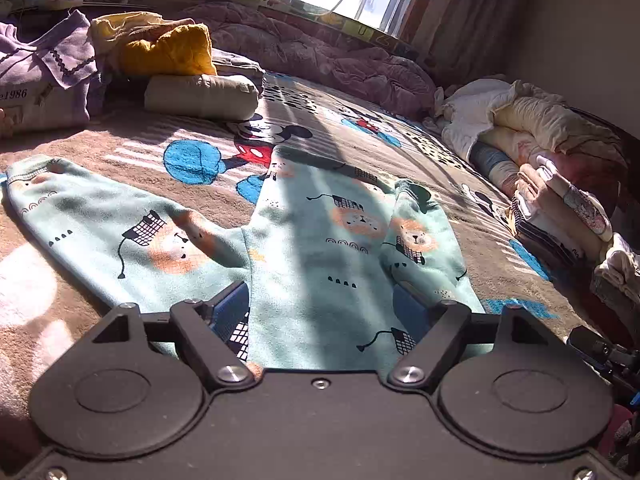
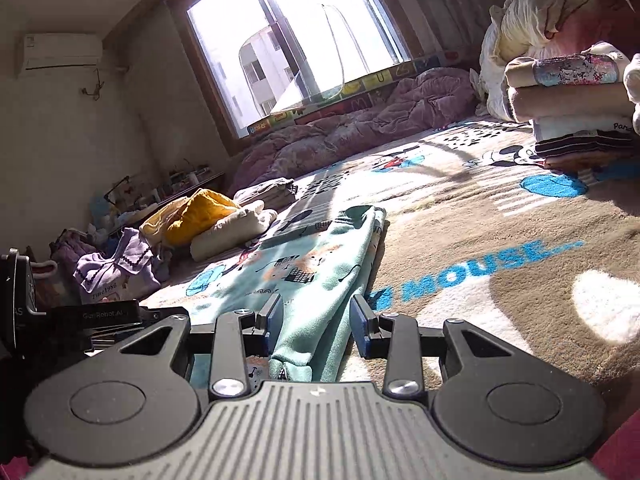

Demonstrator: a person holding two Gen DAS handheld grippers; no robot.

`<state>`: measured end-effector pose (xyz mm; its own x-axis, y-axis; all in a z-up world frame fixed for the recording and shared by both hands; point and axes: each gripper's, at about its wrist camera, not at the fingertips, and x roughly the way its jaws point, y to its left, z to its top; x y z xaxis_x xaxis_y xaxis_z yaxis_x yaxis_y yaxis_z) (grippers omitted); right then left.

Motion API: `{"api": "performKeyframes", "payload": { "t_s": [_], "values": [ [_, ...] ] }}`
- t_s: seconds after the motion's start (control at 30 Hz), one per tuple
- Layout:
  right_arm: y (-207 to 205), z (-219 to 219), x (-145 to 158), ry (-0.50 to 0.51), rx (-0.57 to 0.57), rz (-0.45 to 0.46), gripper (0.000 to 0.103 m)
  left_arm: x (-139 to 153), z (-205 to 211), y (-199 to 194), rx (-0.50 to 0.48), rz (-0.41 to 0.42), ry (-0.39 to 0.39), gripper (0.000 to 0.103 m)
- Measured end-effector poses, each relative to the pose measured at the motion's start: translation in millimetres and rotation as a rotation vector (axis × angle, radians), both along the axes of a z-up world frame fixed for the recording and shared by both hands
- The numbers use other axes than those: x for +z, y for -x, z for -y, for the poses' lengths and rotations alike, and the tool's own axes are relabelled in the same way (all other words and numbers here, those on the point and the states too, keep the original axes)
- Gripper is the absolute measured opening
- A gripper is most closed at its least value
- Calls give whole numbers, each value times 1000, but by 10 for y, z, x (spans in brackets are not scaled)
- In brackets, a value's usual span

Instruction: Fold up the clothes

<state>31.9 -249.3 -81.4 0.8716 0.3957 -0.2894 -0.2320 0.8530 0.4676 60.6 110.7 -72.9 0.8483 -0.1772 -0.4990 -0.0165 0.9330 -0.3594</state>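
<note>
I have the mint lion-print garment (image 1: 320, 240) spread flat on the Mickey Mouse blanket (image 1: 140, 140) covering the bed, nearer the foot than the window edge. My left hand-held gripper (image 1: 322, 304) is spread wide above its hem, gripping nothing. My right hand-held gripper (image 2: 316, 316) is also spread, straddling a raised fold of the garment (image 2: 312, 264) without pinching it.

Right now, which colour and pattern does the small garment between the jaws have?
Mint-green fleece garment printed with orange lions; left wrist view shows it best.
</note>
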Motion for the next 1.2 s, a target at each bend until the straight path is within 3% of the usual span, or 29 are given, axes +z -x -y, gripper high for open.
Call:
{"api": "performKeyframes", "payload": {
  "t_s": [0.13,0.3,0.4,0.5,0.57,0.63,0.73,0.87,0.97,1.03,1.1,1.13,1.2],
  "values": [
    [-94,25,-123,-22,-64,-27,39,-124,-497,115,104,-30,96,95],
    [-111,-251,-157,106,-29,-5,39,-206,-1047,249,280,-28,206,94],
    [-15,-550,-74,238,46,71,39,-284,-1304,289,359,-24,272,93],
    [97,-911,-38,358,166,161,46,-365,-1486,255,399,-12,348,89],
    [158,-1092,-38,415,236,198,49,-375,-1567,187,423,14,355,86],
    [209,-1257,-38,442,312,205,49,-409,-1663,109,456,29,365,75],
    [238,-1386,-53,451,374,192,49,-465,-1812,19,495,46,426,68],
    [250,-1381,-30,436,389,181,51,-463,-1942,-149,526,56,439,63],
    [202,-1264,-14,381,362,152,57,-458,-1954,-247,540,55,432,47],
    [132,-1152,12,329,331,124,58,-429,-1921,-296,537,42,438,26],
    [37,-971,19,260,295,86,58,-324,-1808,-318,495,83,457,20],
    [-12,-878,21,225,277,67,58,-258,-1742,-325,470,107,455,12],
    [-109,-694,26,156,241,28,58,-89,-1566,-362,385,166,451,8]
  ]
}}
